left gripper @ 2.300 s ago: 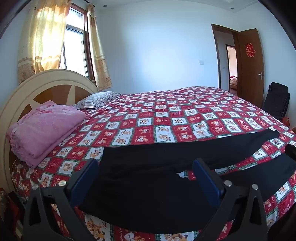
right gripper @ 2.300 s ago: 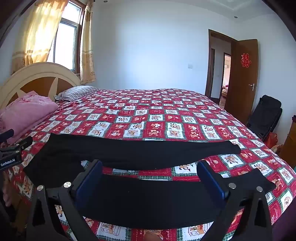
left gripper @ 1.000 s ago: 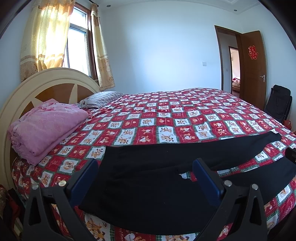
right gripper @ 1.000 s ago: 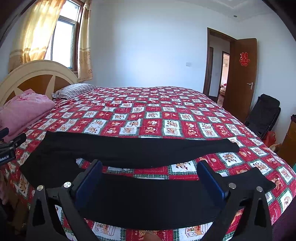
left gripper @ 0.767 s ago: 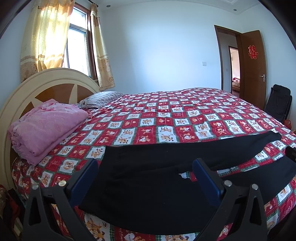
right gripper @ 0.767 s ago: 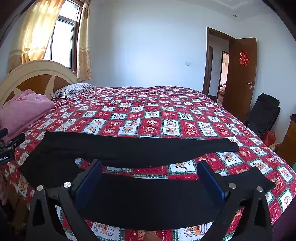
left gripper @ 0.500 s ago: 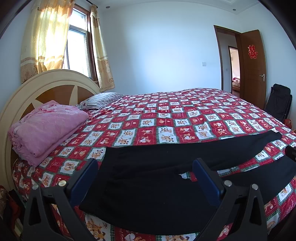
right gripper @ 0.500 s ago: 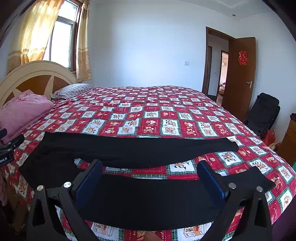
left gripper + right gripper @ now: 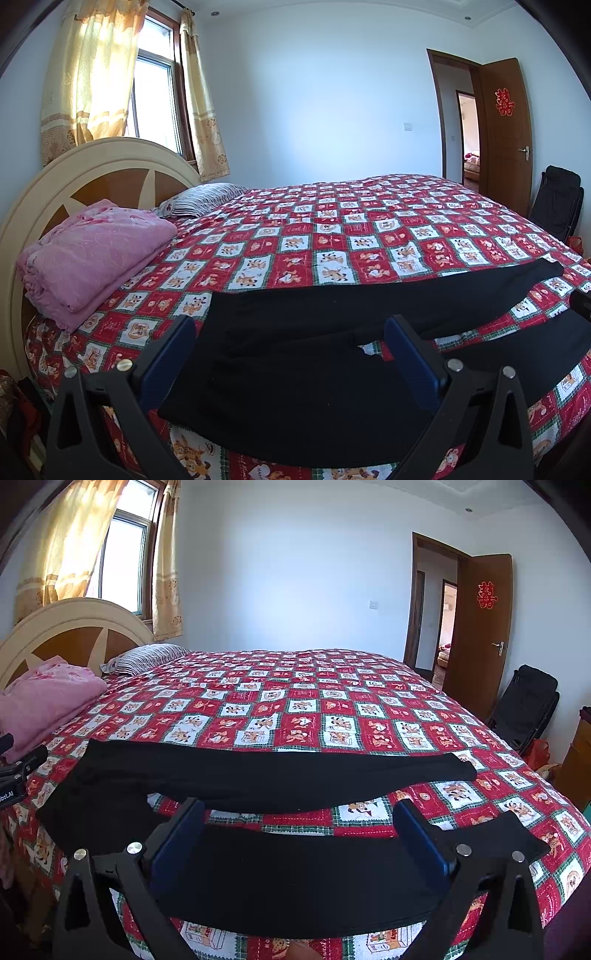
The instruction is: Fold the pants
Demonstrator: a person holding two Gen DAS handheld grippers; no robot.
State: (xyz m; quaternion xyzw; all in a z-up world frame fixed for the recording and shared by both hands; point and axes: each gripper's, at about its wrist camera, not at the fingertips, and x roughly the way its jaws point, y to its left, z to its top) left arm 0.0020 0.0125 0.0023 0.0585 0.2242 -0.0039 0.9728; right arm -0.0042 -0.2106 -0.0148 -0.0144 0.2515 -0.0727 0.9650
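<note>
Black pants [image 9: 295, 354] lie flat along the near edge of the bed, waist to the left, the two legs spread apart toward the right. In the right wrist view the pants [image 9: 280, 775] show both legs, the far one ending at a cuff on the right. My left gripper [image 9: 291, 350] is open and empty, held above the waist and crotch part. My right gripper [image 9: 299, 830] is open and empty, held above the near leg. Neither touches the cloth.
The bed has a red and white patterned quilt [image 9: 369, 229]. A folded pink blanket [image 9: 88, 254] and a striped pillow [image 9: 199, 199] lie by the headboard [image 9: 92, 166]. A black folded chair [image 9: 524, 705] stands by the open door [image 9: 480, 627] on the right.
Both views have shifted only slightly, drifting a little. The pants lie as before and both grippers stay open.
</note>
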